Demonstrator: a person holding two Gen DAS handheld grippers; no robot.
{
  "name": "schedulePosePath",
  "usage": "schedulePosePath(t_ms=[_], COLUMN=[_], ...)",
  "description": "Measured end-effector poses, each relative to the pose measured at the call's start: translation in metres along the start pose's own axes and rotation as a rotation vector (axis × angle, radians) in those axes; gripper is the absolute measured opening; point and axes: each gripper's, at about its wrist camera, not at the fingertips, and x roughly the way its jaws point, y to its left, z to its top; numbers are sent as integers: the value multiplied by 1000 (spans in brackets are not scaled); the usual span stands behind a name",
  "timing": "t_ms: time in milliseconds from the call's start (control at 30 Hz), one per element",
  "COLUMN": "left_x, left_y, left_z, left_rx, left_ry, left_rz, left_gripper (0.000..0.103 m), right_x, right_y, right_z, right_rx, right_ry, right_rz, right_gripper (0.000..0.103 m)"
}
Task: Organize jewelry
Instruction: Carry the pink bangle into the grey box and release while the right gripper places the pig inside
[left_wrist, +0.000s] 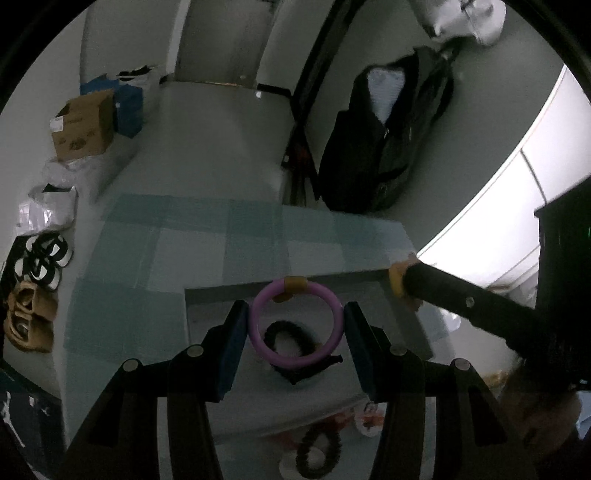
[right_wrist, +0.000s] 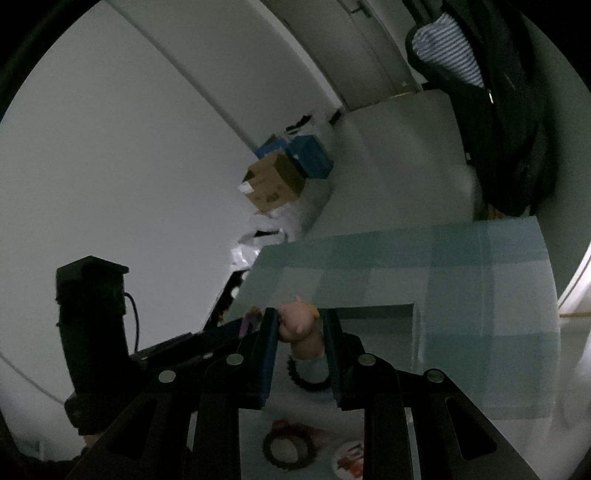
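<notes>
Purple ring (left_wrist: 294, 324) sits pinched between the left gripper's (left_wrist: 295, 332) jaws above the tray (left_wrist: 221, 332); right gripper (right_wrist: 301, 332) jaws clamp a pig charm (right_wrist: 300, 326).

In the left wrist view, the black braided bracelet (left_wrist: 291, 341) lies partly hidden behind the purple ring (left_wrist: 295, 325). At six o'clock, a second dark beaded loop (left_wrist: 318, 456) sits blurred, half masked by the gripper frame.
</notes>
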Motion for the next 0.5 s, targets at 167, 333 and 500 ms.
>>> schedulePosePath(t_ms=[167,333,500], left_x=[7,6,9], left_y=[8,14,15], left_z=[2,5,6], left_rx=[-37,-66,-77], left_ry=[36,39,49], left_rz=[-10,-22,-38], left_gripper=[47,47,47], right_x=[13,21,24], right_y=[-8,-9,-9], right_z=[0,-2,-2], right_rx=[39,46,66], right_ry=[34,54,65], right_rz=[-4,-5,2], right_gripper=[23,24,24])
